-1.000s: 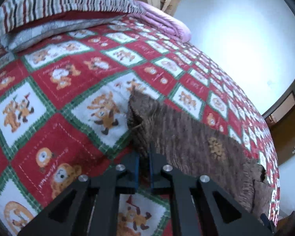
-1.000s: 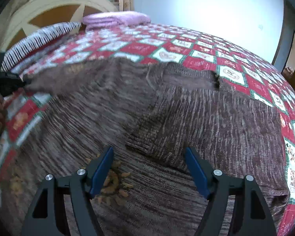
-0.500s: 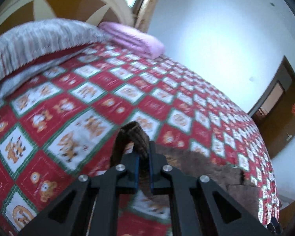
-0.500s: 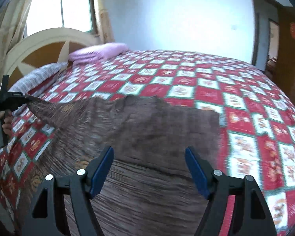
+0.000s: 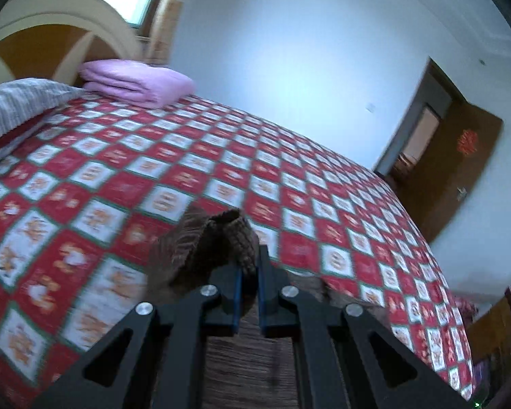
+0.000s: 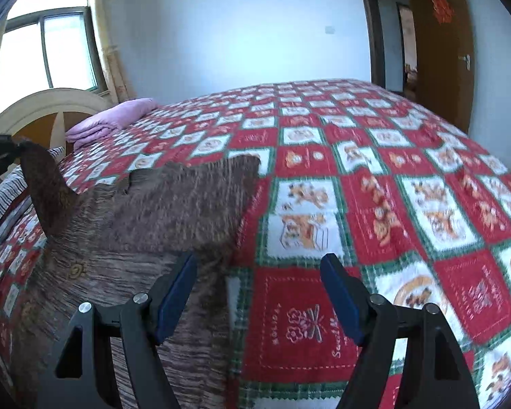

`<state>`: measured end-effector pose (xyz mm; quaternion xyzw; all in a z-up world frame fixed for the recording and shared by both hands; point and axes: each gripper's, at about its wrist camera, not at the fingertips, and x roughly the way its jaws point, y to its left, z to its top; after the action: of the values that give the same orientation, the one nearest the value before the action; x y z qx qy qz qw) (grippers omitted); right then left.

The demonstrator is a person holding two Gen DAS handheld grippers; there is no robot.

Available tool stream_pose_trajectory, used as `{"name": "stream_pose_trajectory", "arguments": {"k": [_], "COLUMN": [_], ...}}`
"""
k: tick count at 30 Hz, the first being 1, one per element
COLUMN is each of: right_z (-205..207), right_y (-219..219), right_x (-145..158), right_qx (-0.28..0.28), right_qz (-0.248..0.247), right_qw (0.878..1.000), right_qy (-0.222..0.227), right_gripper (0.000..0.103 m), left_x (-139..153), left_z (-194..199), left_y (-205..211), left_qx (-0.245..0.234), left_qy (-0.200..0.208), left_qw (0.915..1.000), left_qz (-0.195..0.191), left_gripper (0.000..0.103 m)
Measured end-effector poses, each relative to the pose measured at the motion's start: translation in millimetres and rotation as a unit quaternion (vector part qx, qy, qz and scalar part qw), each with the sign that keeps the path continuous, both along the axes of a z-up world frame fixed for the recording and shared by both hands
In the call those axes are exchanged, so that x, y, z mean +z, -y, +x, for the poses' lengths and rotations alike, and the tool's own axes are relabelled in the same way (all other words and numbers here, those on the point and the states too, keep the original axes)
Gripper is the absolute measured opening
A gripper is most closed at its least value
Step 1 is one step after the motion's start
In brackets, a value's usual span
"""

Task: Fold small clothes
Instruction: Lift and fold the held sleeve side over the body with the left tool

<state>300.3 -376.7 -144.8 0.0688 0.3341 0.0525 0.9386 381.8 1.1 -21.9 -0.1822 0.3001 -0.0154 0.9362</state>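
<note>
Blue-padded fingers (image 5: 236, 301) of the left gripper (image 5: 248, 293) are pressed together on a bunched corner of a brown knit sweater (image 5: 218, 242), whose ribbed, marled weave is raised off the bed. From the right wrist view that pinched corner is seen pulled up into a peak at the far left, while the rest of the sweater (image 6: 160, 225) is spread flat over the near left part of the bed. On the right gripper (image 6: 259, 293) the fingers are spread wide, with nothing held between them, above the sweater's right edge. Beneath lies a quilted bedspread (image 6: 391, 204) of red and white squares with green borders and cartoon bears; small cursive lettering is printed on one red square but cannot be read with certainty. A folded lilac blanket (image 5: 136, 81) is stacked near the arched wooden headboard (image 5: 51, 34).
</note>
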Motion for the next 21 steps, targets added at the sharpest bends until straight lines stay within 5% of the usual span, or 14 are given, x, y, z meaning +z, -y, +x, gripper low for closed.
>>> {"name": "stream_pose_trajectory", "arguments": {"k": [9, 15, 21], "right_z": [0.8, 3.8, 5.5], "right_y": [-14.6, -23.1, -19.6], "right_x": [-22.5, -33.7, -37.2], "right_qx": [0.023, 0.040, 0.040], "right_qz": [-0.010, -0.017, -0.004], "right_qw": [0.999, 0.998, 0.998], "right_qy": [-0.022, -0.043, -0.050], "right_gripper": [0.075, 0.075, 0.075], "left_x": [-78.9, -115.0, -89.9], "left_z": [21.3, 14.1, -33.0], "left_y": [120.0, 162.0, 162.5], "left_qx": [-0.057, -0.102, -0.157], "left_qy": [-0.066, -0.123, -0.056], "left_qw": [0.9955, 0.9836, 0.9732], "left_qz": [0.036, 0.083, 0.159], "left_gripper": [0.007, 0.013, 0.055]}}
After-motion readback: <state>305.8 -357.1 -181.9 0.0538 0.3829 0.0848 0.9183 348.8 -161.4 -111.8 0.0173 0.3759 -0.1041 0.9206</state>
